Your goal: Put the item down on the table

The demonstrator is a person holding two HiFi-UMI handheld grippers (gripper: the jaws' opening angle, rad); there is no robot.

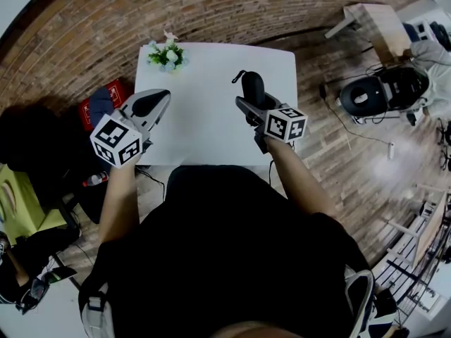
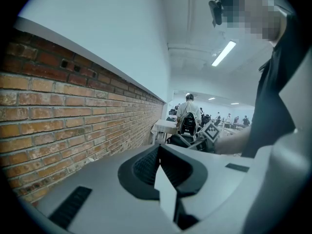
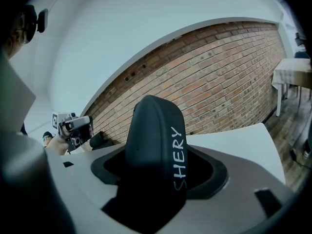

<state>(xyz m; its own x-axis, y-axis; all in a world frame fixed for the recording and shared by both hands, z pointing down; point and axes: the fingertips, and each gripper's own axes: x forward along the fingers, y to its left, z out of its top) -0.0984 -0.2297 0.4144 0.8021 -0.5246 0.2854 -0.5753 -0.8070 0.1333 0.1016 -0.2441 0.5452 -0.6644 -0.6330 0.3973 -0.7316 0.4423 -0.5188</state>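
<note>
The right gripper [image 1: 248, 105] held a black case [image 3: 155, 140] lettered "SHERY", its jaws closed on the case's sides and the case standing up out of them. It hung over the white worktop [image 1: 204, 136]; contact could not be told. The left gripper [image 1: 159, 97], jaws together and empty, hovered at the worktop's left edge, near a small flower bunch [image 1: 168, 55].

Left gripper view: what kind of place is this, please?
Probably a large indoor workroom or lab: a long brick wall, strip lights on the ceiling, and people at tables far behind.
</note>
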